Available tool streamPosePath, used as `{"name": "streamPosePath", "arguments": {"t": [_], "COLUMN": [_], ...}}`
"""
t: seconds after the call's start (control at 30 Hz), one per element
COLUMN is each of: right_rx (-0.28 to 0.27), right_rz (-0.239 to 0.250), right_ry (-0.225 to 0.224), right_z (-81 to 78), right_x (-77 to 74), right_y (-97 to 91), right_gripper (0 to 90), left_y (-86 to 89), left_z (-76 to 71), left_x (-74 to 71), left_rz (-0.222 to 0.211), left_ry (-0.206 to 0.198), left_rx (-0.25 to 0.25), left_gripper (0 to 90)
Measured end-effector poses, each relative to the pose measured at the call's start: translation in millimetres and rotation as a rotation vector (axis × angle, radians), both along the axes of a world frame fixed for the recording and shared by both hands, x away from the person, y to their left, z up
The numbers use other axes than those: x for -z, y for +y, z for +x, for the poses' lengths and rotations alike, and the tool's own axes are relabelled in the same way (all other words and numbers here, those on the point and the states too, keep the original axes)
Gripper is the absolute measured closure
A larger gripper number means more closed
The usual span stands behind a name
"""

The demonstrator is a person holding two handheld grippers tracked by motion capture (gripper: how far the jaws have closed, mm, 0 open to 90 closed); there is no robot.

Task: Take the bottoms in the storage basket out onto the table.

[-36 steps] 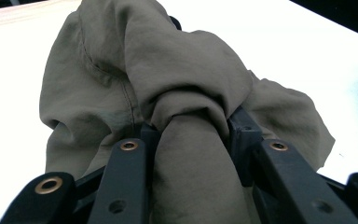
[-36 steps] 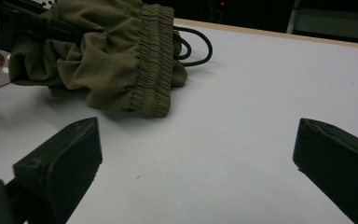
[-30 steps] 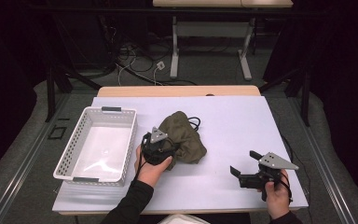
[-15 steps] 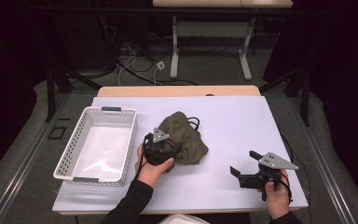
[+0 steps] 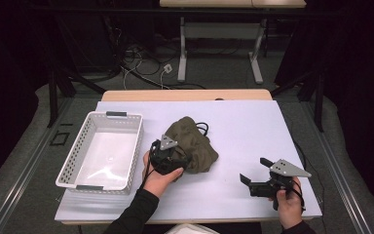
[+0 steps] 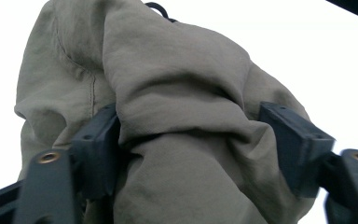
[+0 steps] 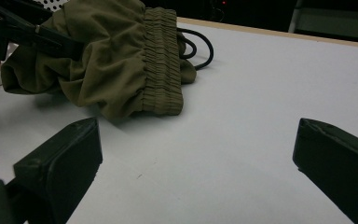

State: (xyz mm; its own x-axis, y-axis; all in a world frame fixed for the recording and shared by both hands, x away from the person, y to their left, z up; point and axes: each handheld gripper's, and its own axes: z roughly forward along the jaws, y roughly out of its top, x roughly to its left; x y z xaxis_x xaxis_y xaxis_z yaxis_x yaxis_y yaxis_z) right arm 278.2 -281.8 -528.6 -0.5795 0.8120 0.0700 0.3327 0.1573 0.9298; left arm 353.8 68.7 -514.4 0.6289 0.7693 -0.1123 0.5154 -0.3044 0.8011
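An olive drawstring garment (image 5: 197, 141) lies crumpled in the middle of the white table (image 5: 253, 122). My left gripper (image 5: 177, 158) is at its near left side, shut on the cloth. In the left gripper view a thick fold of the garment (image 6: 177, 93) bulges between the two jaws and presses on both pads. My right gripper (image 5: 253, 170) rests open near the table's front right corner, with bare table between its jaws (image 7: 196, 158). From there I see the garment's ribbed waistband (image 7: 161, 56) and its black cord (image 7: 200, 46).
A white perforated basket (image 5: 126, 117) stands empty at the table's left side, just left of my left hand. A wooden strip (image 5: 185, 95) runs along the table's far edge. Cables and desk legs sit on the floor beyond.
The left gripper has shifted slightly into the garment, and the cloth has bunched a little. The right gripper has stayed where it was.
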Motion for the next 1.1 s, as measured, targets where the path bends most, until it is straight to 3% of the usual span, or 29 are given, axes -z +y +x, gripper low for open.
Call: {"name": "streamPosePath", "arguments": {"t": [0.07,0.17,0.27,0.47,0.7,1.1], "right_rx": [0.001,0.001,0.002,0.004,0.009,0.01], "right_rz": [-0.001,-0.001,0.0,0.001,0.006,0.007], "right_ry": [0.001,0.002,0.001,0.002,0.004,0.002], "right_z": [0.0,-0.1,0.1,0.6,0.8,-1.0], "right_x": [0.0,0.0,0.1,0.4,0.9,-0.2], "right_y": [0.0,-0.1,0.0,0.0,-1.3,-1.7], "right_gripper": [1.3,1.3,1.3,1.3,1.3,1.3], "left_y": [0.5,2.0,3.4,5.6,9.3,18.8], "left_z": [-0.4,-0.9,-1.7,-2.4,-5.9,-14.8], "left_x": [-0.6,-1.4,-2.2,-3.1,-6.3,-15.9], "left_rz": [-0.004,-0.008,0.0,0.0,-0.04,-0.08], "left_ry": [0.003,0.006,-0.006,0.013,0.024,-0.015], "left_rx": [-0.008,-0.008,-0.017,-0.022,-0.027,-0.012], "left_gripper": [15.4,14.4,7.7,0.3,0.2,0.2]}}
